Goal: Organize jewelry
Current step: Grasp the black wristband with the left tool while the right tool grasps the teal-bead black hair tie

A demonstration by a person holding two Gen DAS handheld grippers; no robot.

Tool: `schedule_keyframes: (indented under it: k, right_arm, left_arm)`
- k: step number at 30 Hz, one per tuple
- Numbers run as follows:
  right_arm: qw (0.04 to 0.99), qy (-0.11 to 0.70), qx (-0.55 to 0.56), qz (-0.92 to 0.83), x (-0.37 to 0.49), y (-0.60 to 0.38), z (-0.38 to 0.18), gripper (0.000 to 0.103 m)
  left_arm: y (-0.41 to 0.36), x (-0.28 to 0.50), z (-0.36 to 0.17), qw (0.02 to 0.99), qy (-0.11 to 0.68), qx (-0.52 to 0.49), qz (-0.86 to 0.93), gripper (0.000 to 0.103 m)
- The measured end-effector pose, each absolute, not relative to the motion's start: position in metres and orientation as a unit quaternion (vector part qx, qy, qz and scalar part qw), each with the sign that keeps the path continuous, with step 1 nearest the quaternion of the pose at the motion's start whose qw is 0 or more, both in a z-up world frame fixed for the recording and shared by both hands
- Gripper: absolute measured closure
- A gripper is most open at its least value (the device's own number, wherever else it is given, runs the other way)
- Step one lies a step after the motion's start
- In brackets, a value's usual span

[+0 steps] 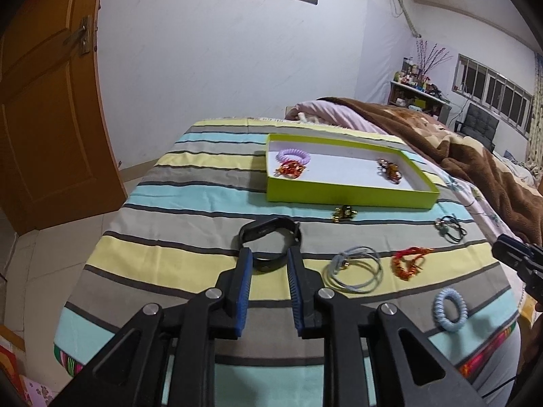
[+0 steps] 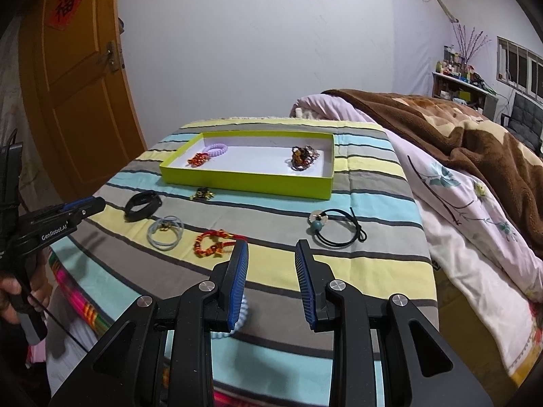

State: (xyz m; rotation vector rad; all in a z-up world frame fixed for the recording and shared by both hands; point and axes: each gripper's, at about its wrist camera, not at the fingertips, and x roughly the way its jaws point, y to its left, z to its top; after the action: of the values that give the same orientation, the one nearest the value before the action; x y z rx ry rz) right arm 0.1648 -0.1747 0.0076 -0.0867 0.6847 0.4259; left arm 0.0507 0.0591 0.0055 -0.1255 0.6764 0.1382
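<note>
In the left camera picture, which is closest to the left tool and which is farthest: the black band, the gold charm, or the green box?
From the left tool:
1. Black band, right at the tool tips.
2. Gold charm, beyond the band, a bit right, just before the box.
3. Green box, farthest back on the striped cloth.
</note>
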Motion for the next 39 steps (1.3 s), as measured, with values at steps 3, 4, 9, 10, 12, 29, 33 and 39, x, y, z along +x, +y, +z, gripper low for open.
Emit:
schedule_keyframes:
  k: [3, 4, 9, 10, 12, 29, 33, 39]
  right_arm:
    - [0.918, 0.339, -0.041, 0.201, 0.175, -0.178, 0.002, 0.074]
    - [0.918, 0.343, -0.041, 0.197, 0.179, -0.18, 0.0, 0.074]
    - [0.915, 0.354, -0.044, 0.19, 0.199, -0.183, -0.009, 0.074]
    - [0.914, 0.357, -0.045, 0.189, 0.203, -0.183, -0.011, 0.074]
    - [0.911, 0.363, -0.047, 0.188, 0.212, -0.182, -0.015, 0.074]
    - [0.883, 0.431, -0.063, 0.173, 0.263, -0.169, -0.044, 0.074]
    - [0.883, 0.431, -0.075, 0.171, 0.263, -0.165, -0.044, 0.089]
    - [0.888, 0.42, -0.079, 0.171, 0.259, -0.164, -0.04, 0.09]
  left_arm:
    - [0.066, 0.061, 0.0, 0.936, 0.338, -0.065, 0.076, 0.079]
    - [0.068, 0.064, -0.002, 0.935, 0.341, -0.067, 0.078, 0.078]
    - [0.075, 0.077, -0.011, 0.929, 0.353, -0.075, 0.086, 0.078]
    - [0.076, 0.08, -0.012, 0.928, 0.355, -0.076, 0.087, 0.078]
    - [0.077, 0.084, -0.016, 0.925, 0.36, -0.077, 0.091, 0.078]
    - [0.087, 0.113, -0.035, 0.906, 0.4, -0.087, 0.108, 0.078]
    - [0.083, 0.116, -0.036, 0.906, 0.401, -0.077, 0.109, 0.083]
    - [0.081, 0.114, -0.033, 0.91, 0.396, -0.069, 0.103, 0.091]
